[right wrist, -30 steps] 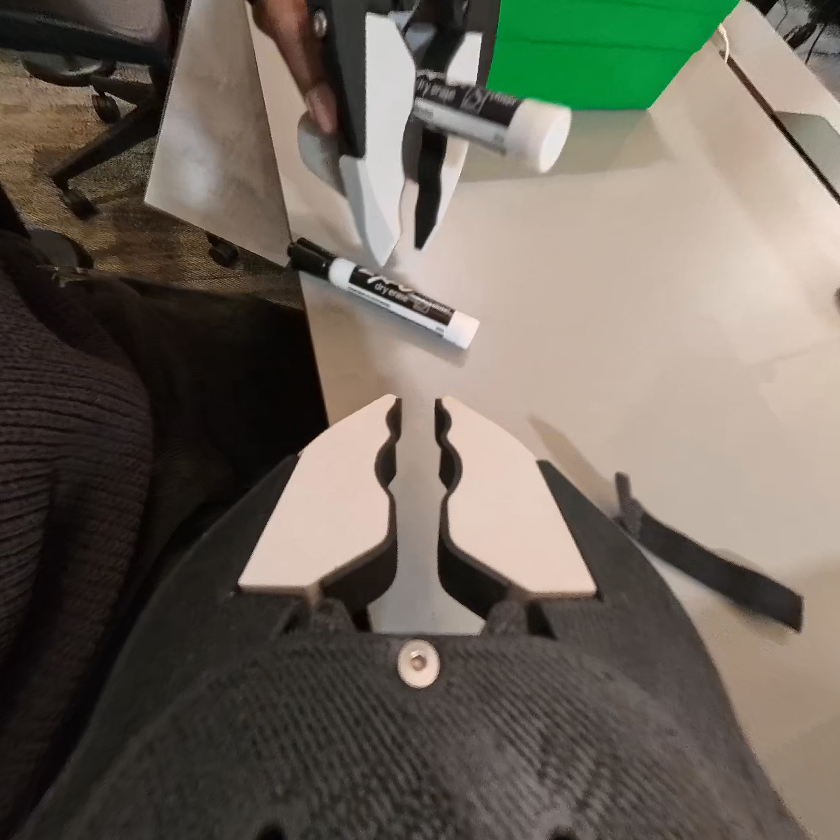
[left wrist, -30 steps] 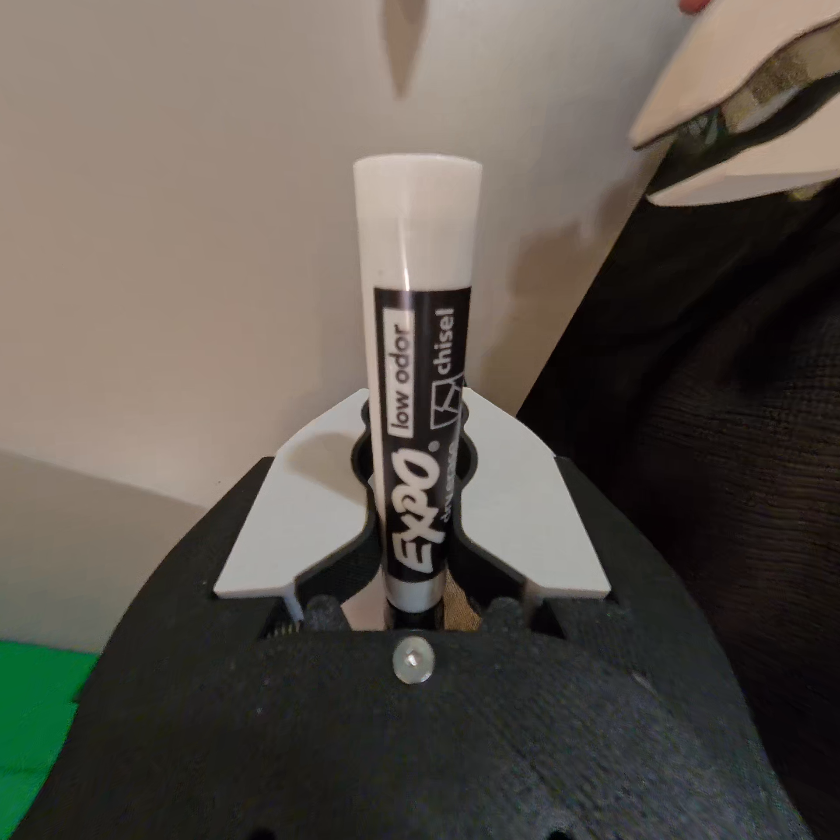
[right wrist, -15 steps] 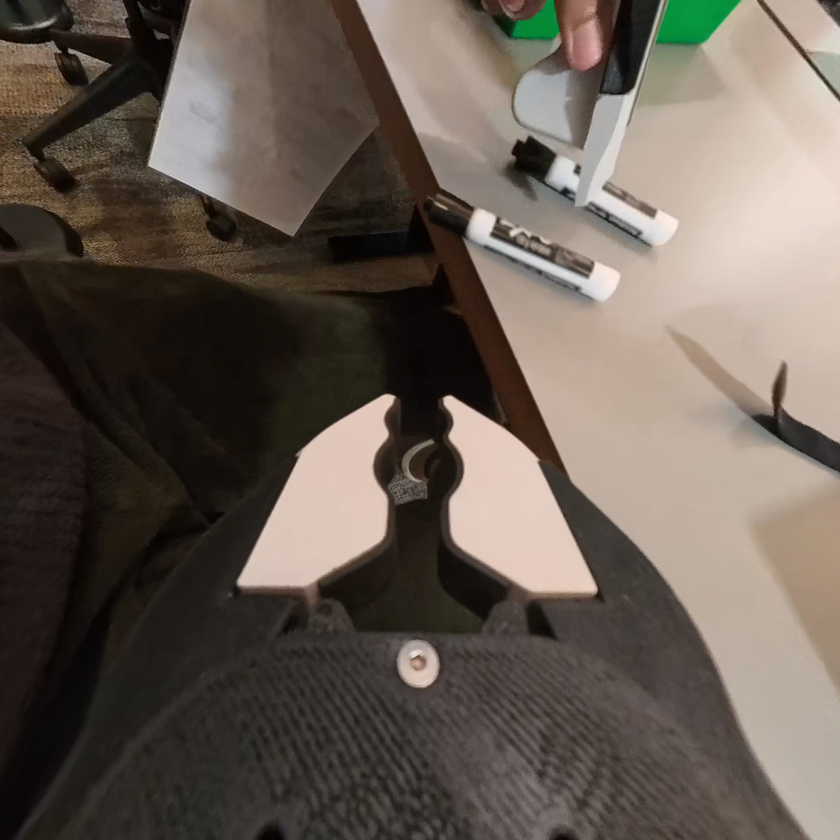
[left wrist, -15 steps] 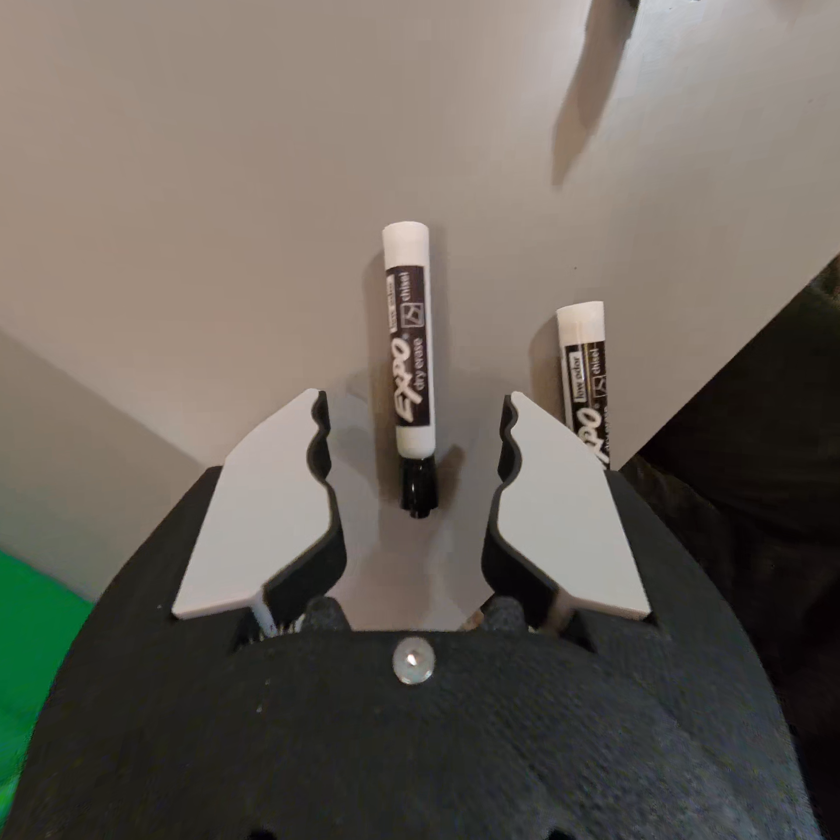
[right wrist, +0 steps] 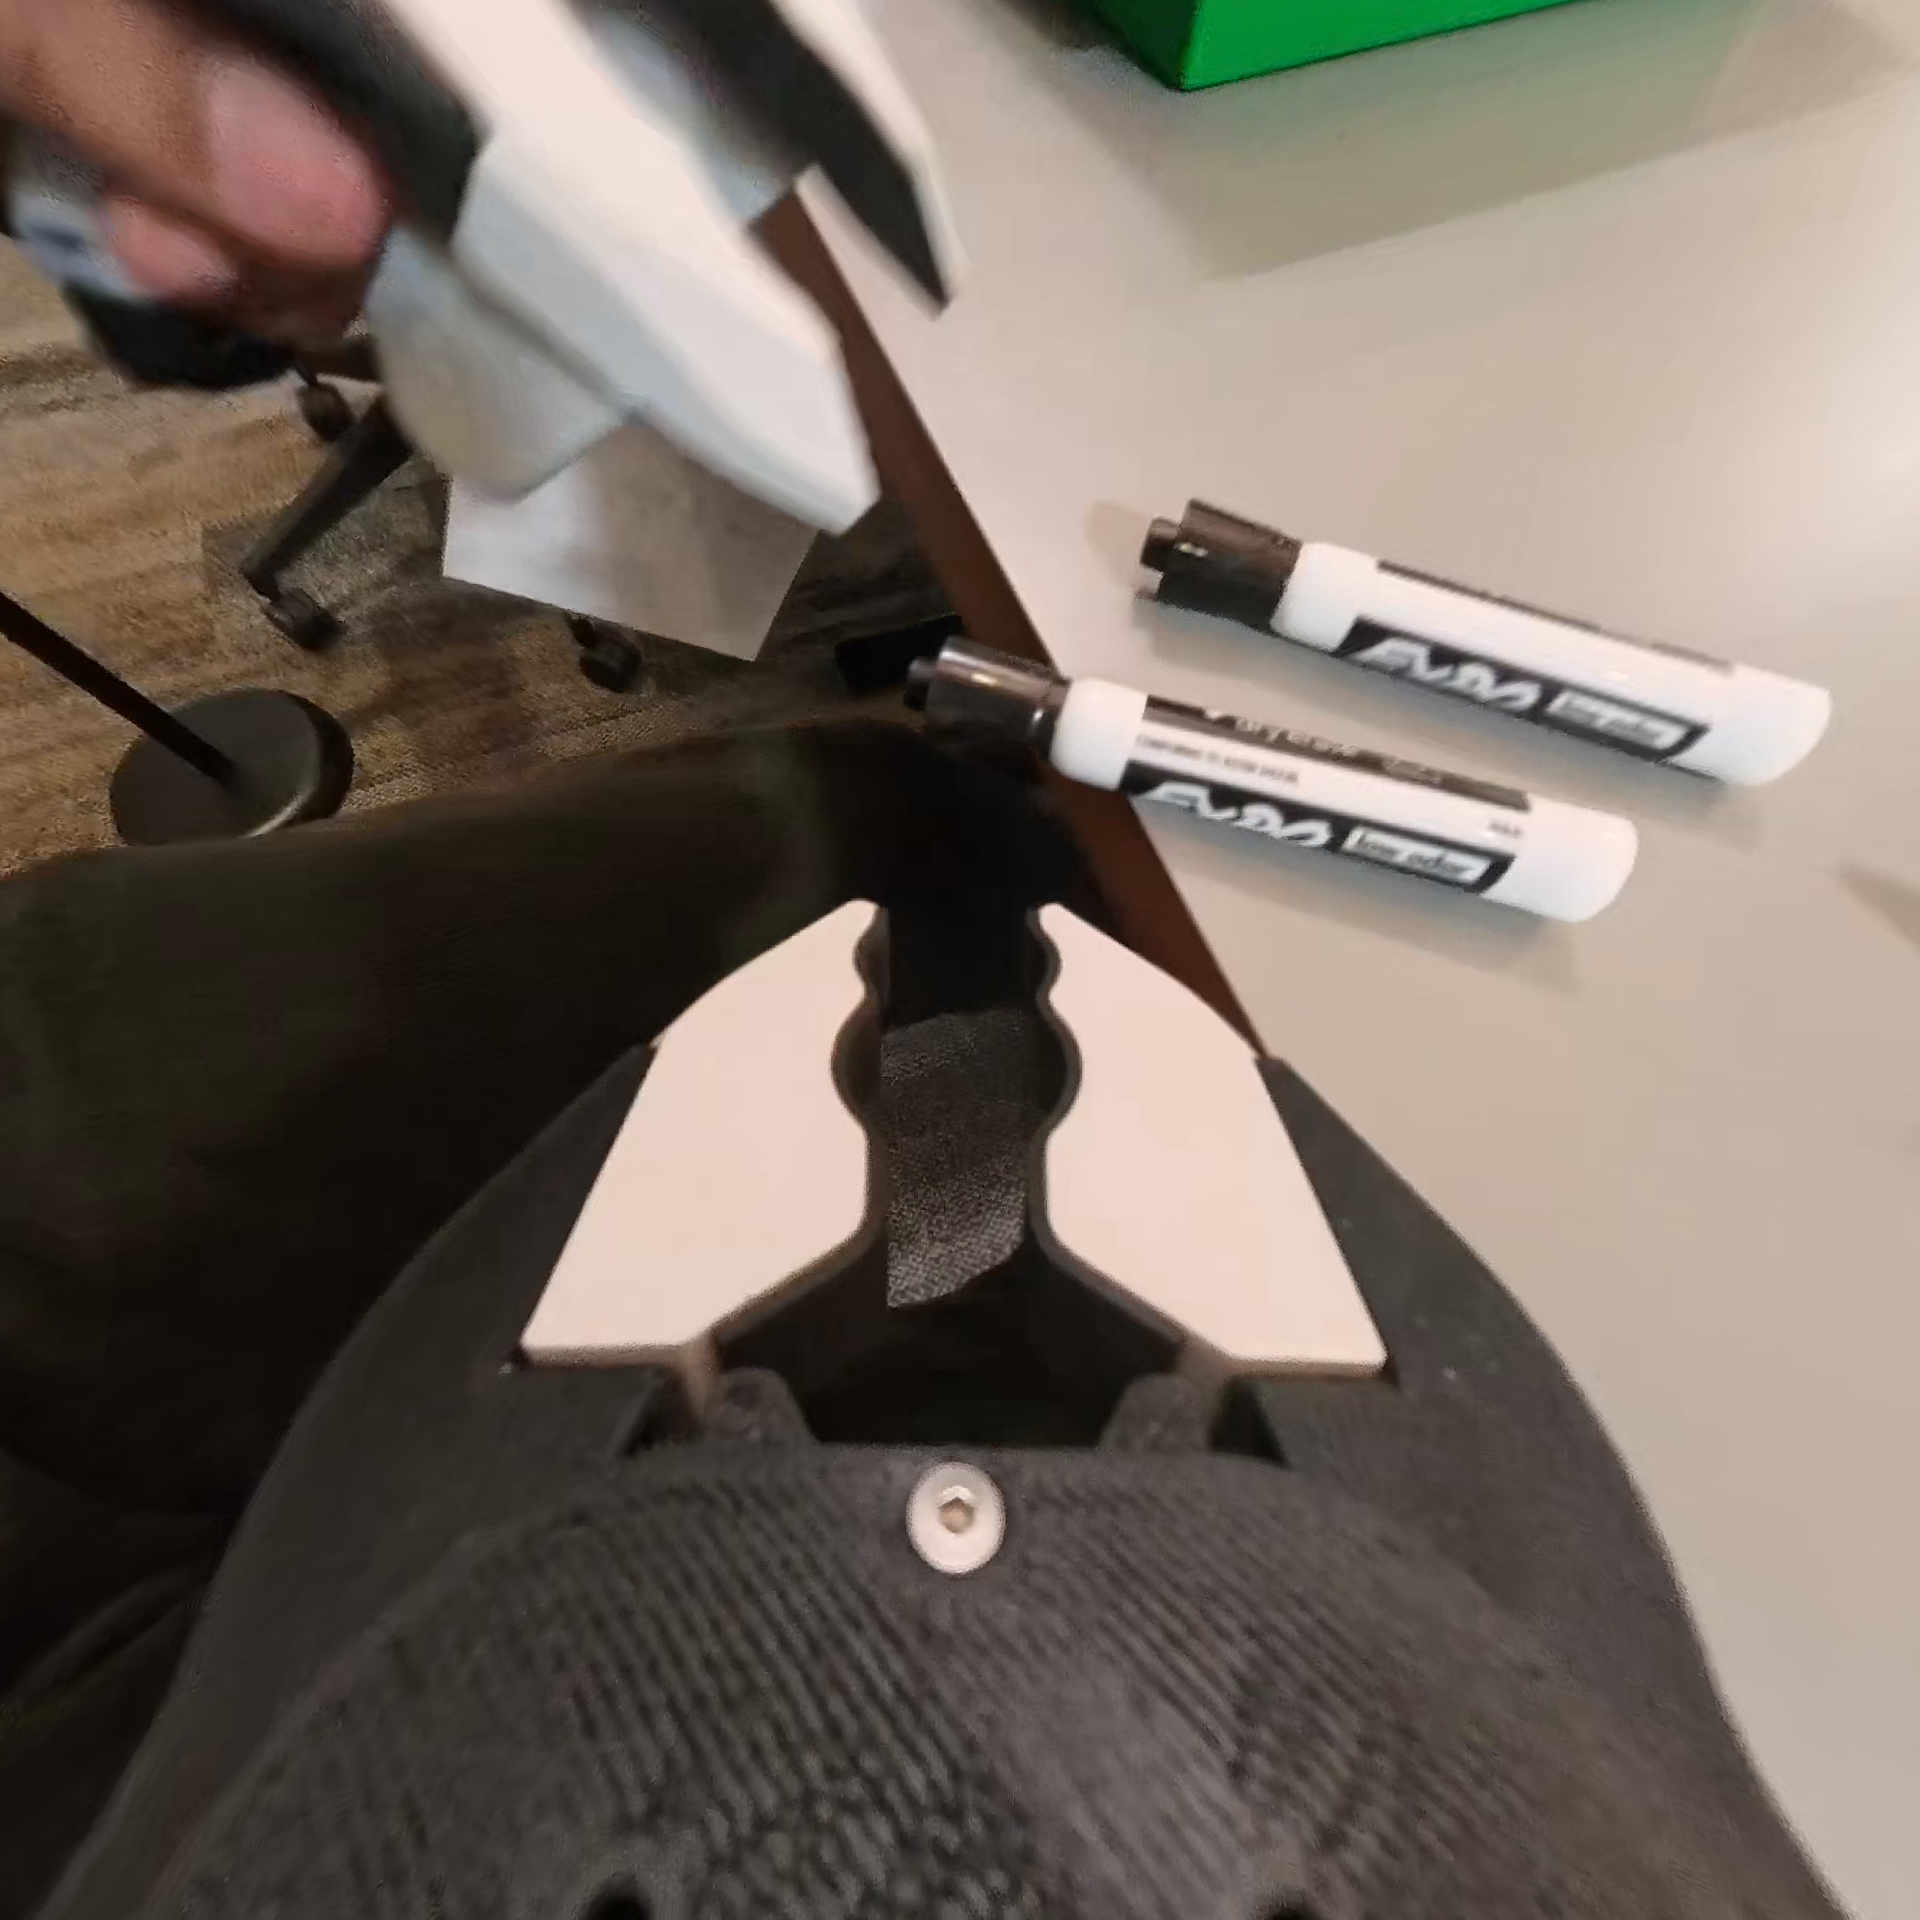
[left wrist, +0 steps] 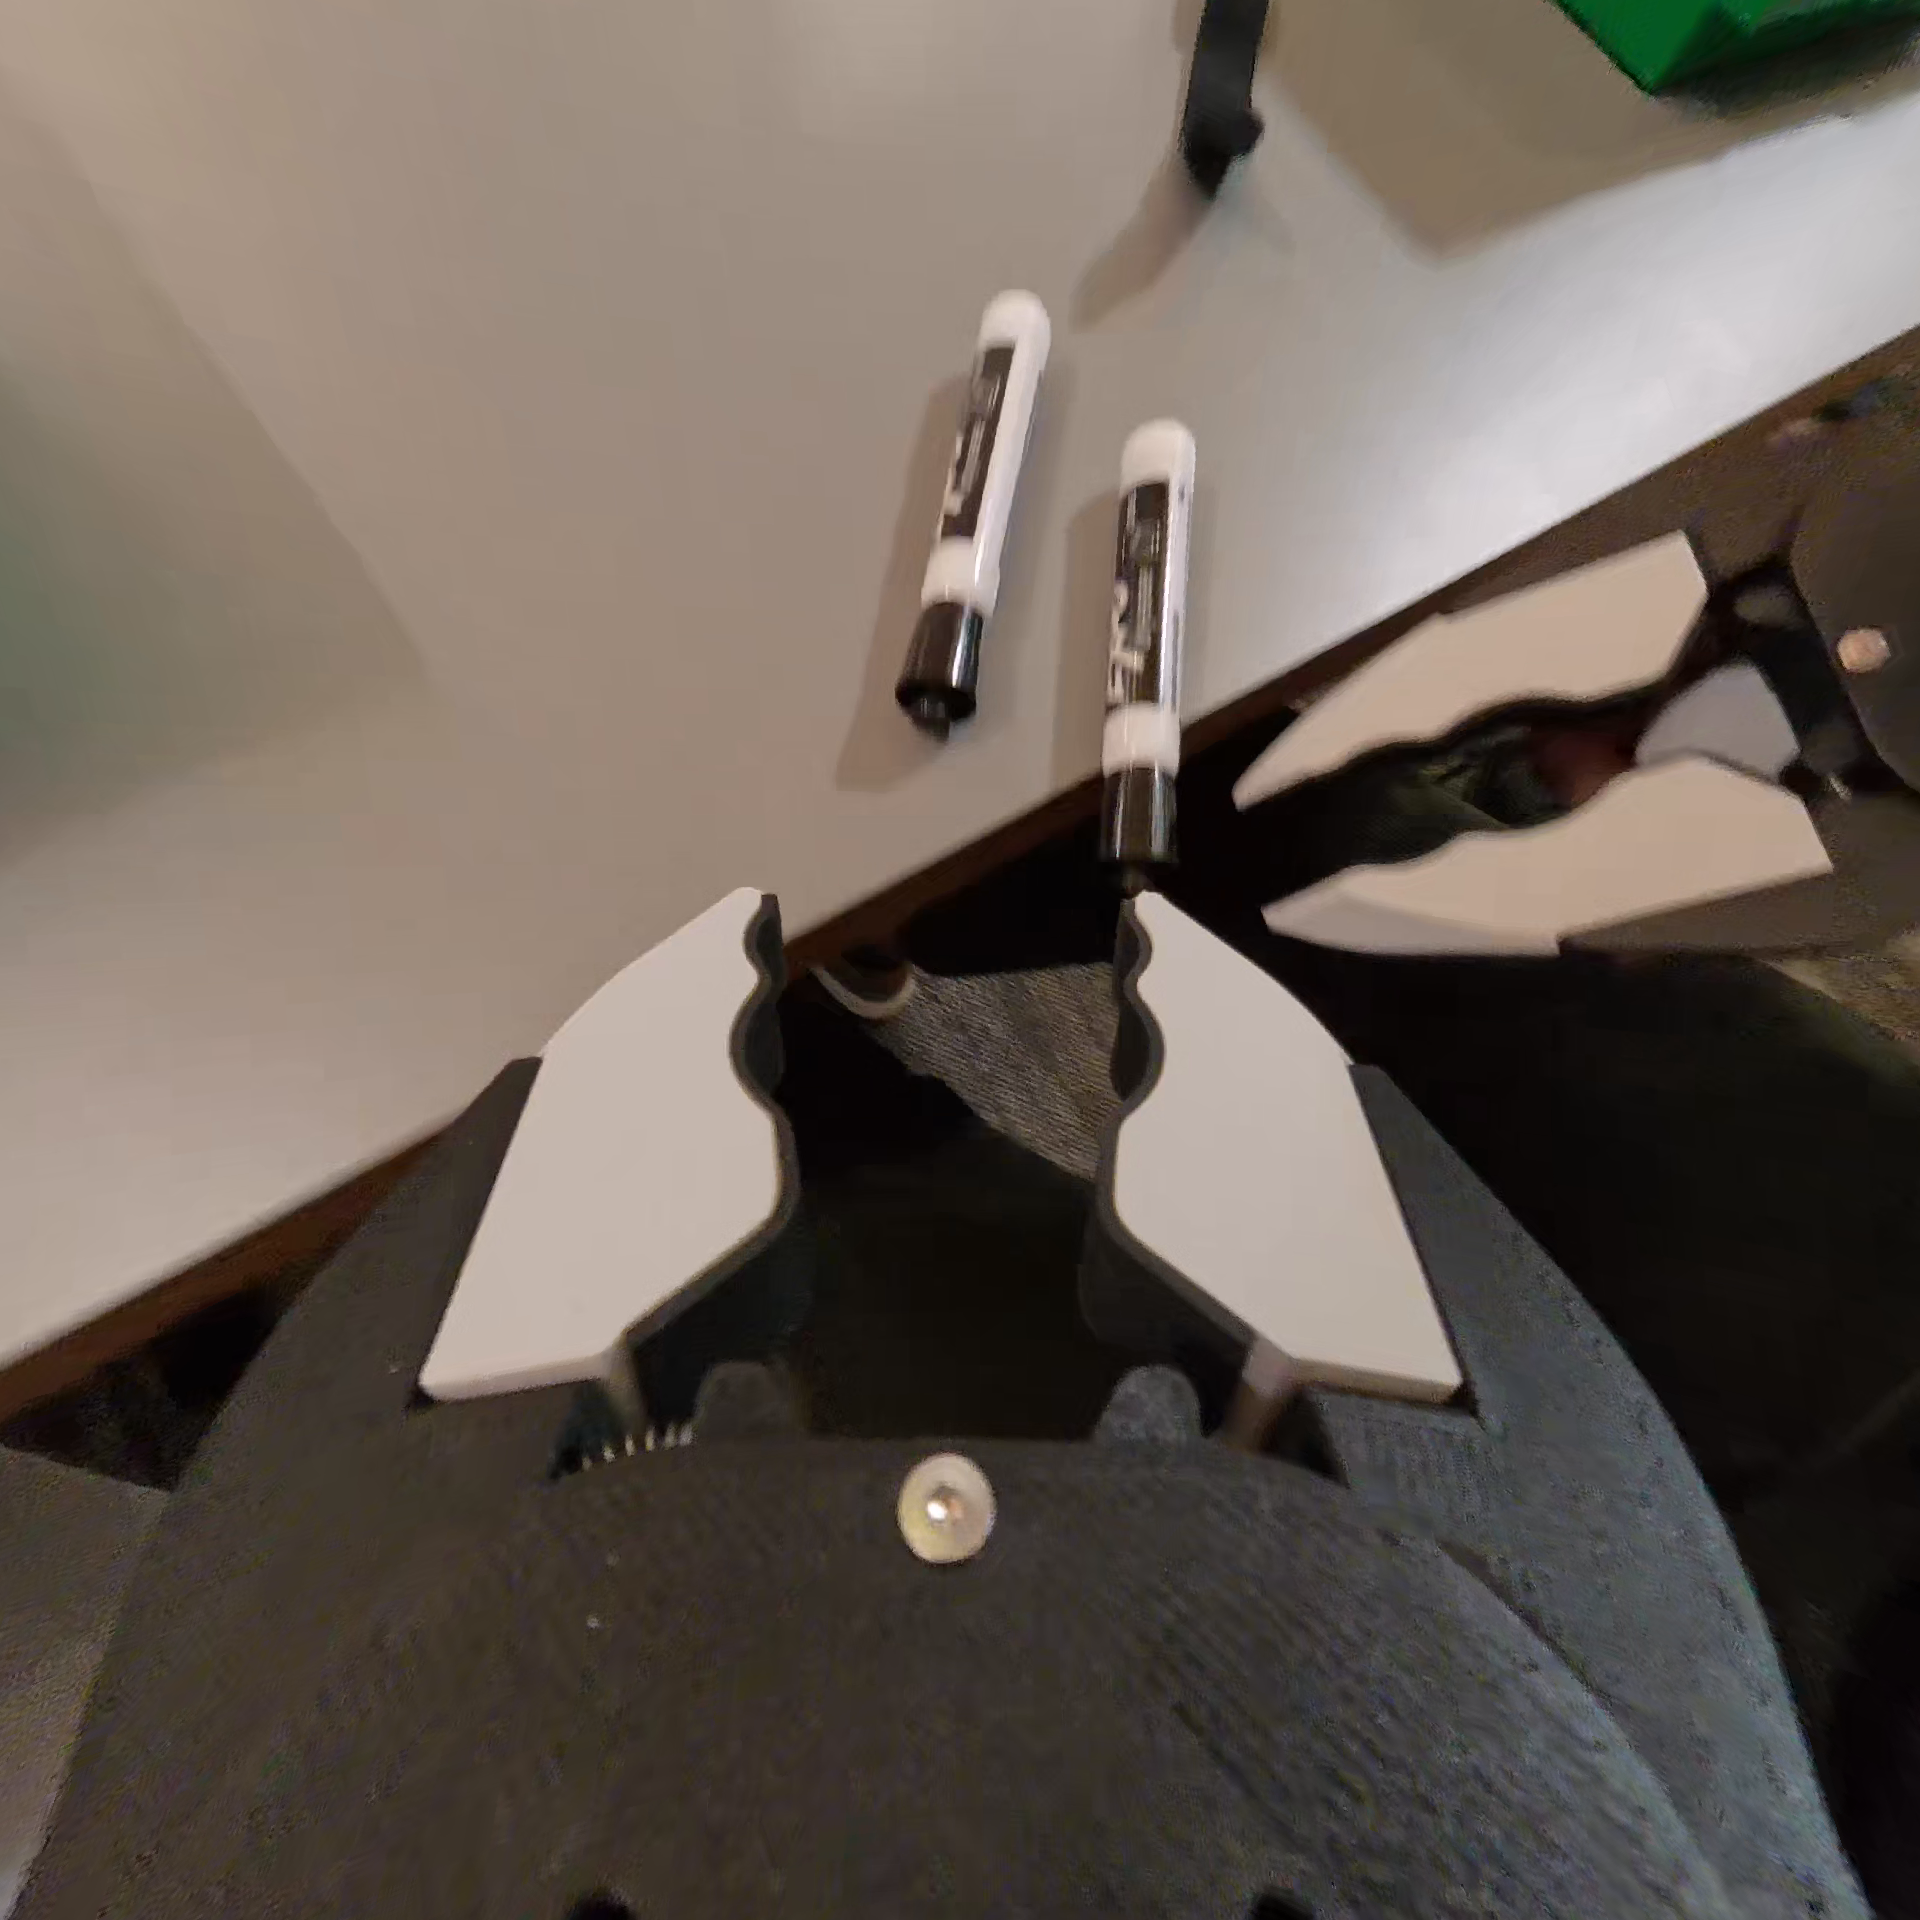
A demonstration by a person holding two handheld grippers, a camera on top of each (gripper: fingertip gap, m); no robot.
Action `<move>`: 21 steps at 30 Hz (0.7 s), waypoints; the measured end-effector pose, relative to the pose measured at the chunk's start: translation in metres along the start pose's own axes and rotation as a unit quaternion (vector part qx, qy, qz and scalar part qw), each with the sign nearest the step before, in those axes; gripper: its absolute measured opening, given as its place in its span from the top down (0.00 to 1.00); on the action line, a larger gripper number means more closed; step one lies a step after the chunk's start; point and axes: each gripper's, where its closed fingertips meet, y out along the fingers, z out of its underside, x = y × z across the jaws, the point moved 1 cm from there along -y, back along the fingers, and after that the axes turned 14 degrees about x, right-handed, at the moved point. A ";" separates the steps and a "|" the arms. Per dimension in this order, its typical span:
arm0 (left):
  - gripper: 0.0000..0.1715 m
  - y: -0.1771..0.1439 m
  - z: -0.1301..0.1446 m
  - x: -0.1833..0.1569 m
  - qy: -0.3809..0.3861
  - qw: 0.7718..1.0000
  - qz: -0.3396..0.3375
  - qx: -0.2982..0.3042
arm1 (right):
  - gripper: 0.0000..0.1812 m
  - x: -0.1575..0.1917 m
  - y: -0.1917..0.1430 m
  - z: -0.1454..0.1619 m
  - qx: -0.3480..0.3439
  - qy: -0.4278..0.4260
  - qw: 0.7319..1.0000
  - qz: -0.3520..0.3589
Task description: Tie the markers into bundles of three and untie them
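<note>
Two black-and-white dry-erase markers lie side by side on the pale table. One marker lies fully on the table and also shows in the right wrist view. The other marker has its black cap over the table edge and also shows in the right wrist view. My left gripper is open and empty, just off the table edge, short of the markers. My right gripper holds nothing, its jaws a narrow gap apart, over dark cloth beside the table edge. It shows at the right of the left view.
A green box stands farther back on the table and a black strap lies near it. A hand holds the blurred left gripper. A chair base, a round black foot and carpet lie below the edge.
A second ago my left gripper was shut on a marker. It opened, left the marker on the table and has drawn back past the edge. My right gripper's gap has widened slightly.
</note>
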 end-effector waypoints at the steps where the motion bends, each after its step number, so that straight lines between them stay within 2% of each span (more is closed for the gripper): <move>1: 0.63 0.002 0.010 -0.001 -0.013 1.000 0.013 0.006 | 0.86 -0.003 0.002 -0.002 -0.001 0.002 1.000 0.005; 6: 0.63 -0.003 0.055 -0.006 -0.071 0.995 0.060 0.034 | 0.87 -0.012 0.006 -0.018 -0.023 0.024 0.999 -0.006; 10: 0.63 -0.020 0.078 0.003 -0.096 0.994 0.043 0.032 | 0.89 -0.011 0.009 -0.031 -0.027 0.057 0.998 -0.032; 13: 0.63 -0.030 0.093 0.009 -0.109 0.993 0.032 0.032 | 0.93 -0.018 0.011 -0.041 -0.028 0.056 0.998 -0.020; 16: 0.64 -0.036 0.106 0.015 -0.121 0.992 0.026 0.034 | 0.89 -0.036 0.013 -0.047 -0.014 0.057 0.998 0.016; 18: 0.64 -0.038 0.113 0.017 -0.128 0.991 0.028 0.038 | 0.85 -0.045 0.017 -0.045 0.008 0.058 0.998 0.018; 21: 0.64 -0.039 0.123 0.020 -0.134 0.990 0.027 0.045 | 0.84 -0.055 0.017 -0.044 0.020 0.034 0.999 0.028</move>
